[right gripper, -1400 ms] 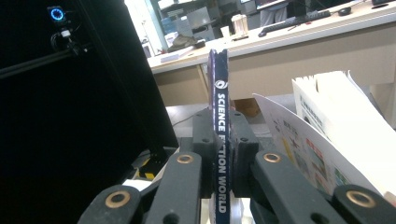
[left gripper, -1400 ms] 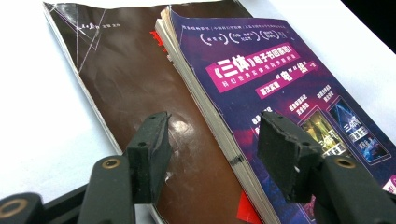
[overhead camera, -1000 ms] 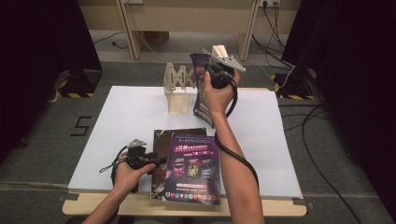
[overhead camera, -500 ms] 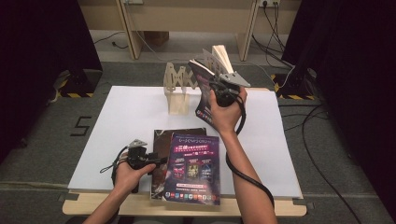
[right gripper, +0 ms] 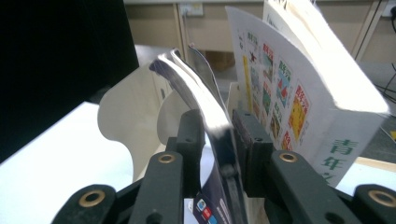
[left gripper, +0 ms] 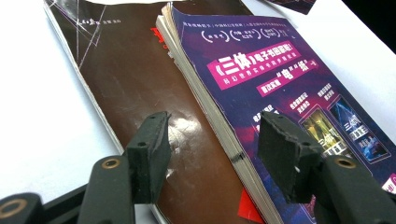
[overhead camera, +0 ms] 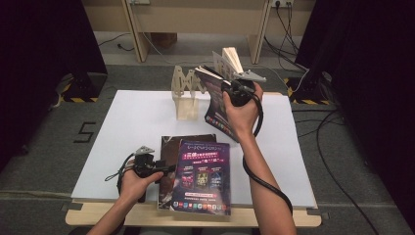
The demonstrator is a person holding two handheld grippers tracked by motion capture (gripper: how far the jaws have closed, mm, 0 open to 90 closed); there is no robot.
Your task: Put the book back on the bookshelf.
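The purple book (overhead camera: 215, 105) is standing tilted by the wooden rack (overhead camera: 185, 95), between the right hand-held gripper (overhead camera: 234, 89) whose jaws have just been opening; left hand-held gripper (overhead camera: 169, 169) is resting spread beside stacked books (overhead camera: 203, 176) on the white tabletop (overhead camera: 132, 127).

Purple book (overhead camera: 201, 178) with pink banner, brown book (left gripper: 135, 93), white table (overhead camera: 132, 122)

The left gripper (overhead camera: 169, 169) lies low and level in the left hand (overhead camera: 134, 178), its fingers (left gripper: 149, 149) spread wide apart. The right hand (overhead camera: 240, 110) holds the right gripper (overhead camera: 222, 88) raised, forearm outstretched; its jaws have just been opening.
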